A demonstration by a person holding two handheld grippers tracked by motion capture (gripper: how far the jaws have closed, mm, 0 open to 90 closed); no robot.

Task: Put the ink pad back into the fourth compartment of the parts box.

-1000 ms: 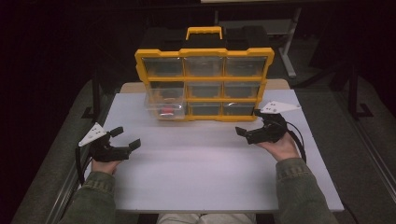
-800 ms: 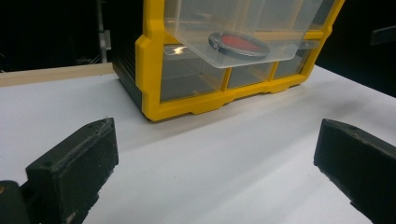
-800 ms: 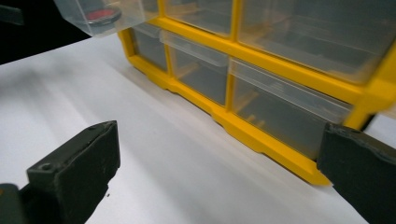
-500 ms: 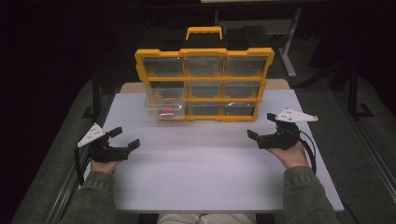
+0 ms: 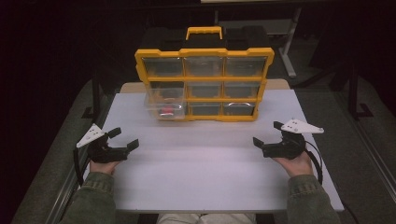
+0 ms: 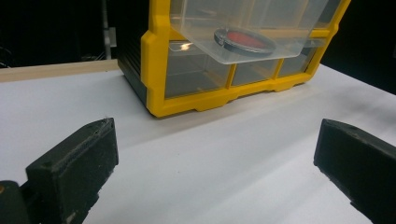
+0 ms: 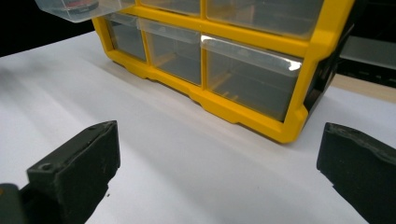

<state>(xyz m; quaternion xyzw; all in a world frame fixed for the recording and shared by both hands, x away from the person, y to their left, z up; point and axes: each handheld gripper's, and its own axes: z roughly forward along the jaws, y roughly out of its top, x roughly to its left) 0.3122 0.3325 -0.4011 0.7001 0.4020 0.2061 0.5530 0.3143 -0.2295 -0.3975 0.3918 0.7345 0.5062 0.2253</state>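
Both forearms rest low at the table's (image 5: pixel 205 186) near edge, the left gripper (image 5: pixel 122 140) by the left edge and the right gripper (image 5: pixel 267 135) by the right, each claw spread wide and empty. The yellow drawer box (image 5: pixel 204 84) stands at the far edge, its clear drawer (image 5: pixel 164 106) pulled out, a red disc (image 6: pixel 245 39) inside.

Yellow plastic organiser box with clear drawers (image 5: pixel 204 84) stands at twelve o'clock on the white table (image 5: pixel 205 177), its clear left middle drawer (image 5: pixel 164 107) pulled out. Left gripper (image 5: pixel 122 141) at eight o'clock, right gripper (image 5: pixel 267 134) at four, jaws apart, both well clear of the box.
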